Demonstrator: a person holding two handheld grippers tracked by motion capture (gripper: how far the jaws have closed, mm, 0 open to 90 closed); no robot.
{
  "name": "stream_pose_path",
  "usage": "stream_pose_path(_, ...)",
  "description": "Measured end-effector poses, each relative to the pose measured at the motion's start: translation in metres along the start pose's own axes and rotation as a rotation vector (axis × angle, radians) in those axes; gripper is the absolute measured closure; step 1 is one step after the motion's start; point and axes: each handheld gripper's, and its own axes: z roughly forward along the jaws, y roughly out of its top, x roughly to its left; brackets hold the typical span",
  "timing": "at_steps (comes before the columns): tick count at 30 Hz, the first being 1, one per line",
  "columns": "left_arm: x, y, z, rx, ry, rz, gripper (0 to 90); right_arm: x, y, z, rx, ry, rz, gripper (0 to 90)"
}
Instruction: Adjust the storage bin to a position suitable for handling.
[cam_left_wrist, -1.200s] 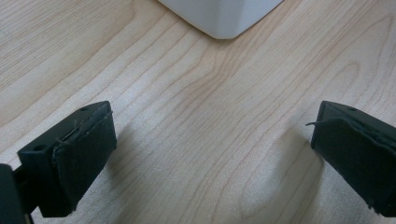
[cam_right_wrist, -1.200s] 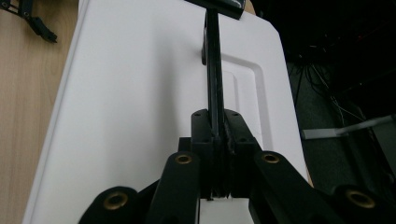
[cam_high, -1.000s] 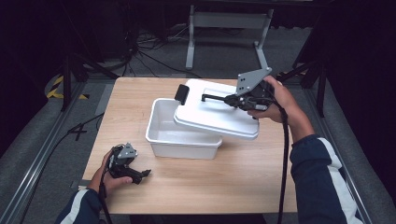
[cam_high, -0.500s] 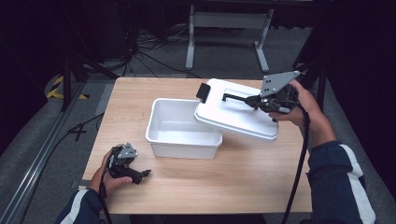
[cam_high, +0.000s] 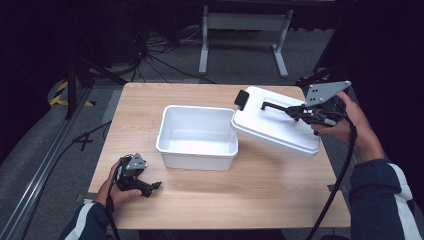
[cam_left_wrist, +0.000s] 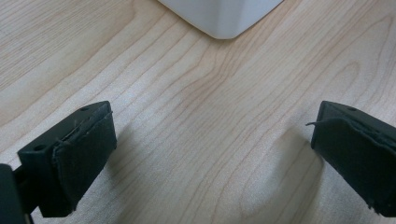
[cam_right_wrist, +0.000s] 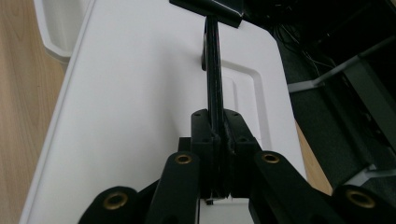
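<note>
On the pale wooden counter stands an open white rectangular plastic tub, roughly at the middle, its inside bare. The flat white plastic lid with a raised panel is held up in the air at the tub's right side, tilted, its lower-left edge close over the tub's right rim; whether the two touch is hard to tell from above. A black handle bar runs across the lid's top, and a black latch tab sits at its far-left corner.

The right claw is pinched tight on that black handle bar, its jaws closed with the thin bar between them. In the high view the right claw reaches in from the right, gripped by the person's right hand.

The left claw rests low on the counter's near-left area, well apart from the lid and near the tub's front-left corner, held by the left hand. In its own view the left claw stands wide, with only wood grain between the jaws and a corner of the tub ahead.
</note>
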Motion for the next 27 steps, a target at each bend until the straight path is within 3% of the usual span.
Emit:
stream_pose_path(13,0.0,0.0,0.0,0.001,0.0,-0.001,0.6,-0.004,-0.041,-0.008,0.043,-0.015,0.056,84.9)
stream_pose_path(27,0.0,0.0,0.0,0.0,0.0,0.0,0.5,0.0,-0.069,0.028,0.083,0.026,0.099,84.8)
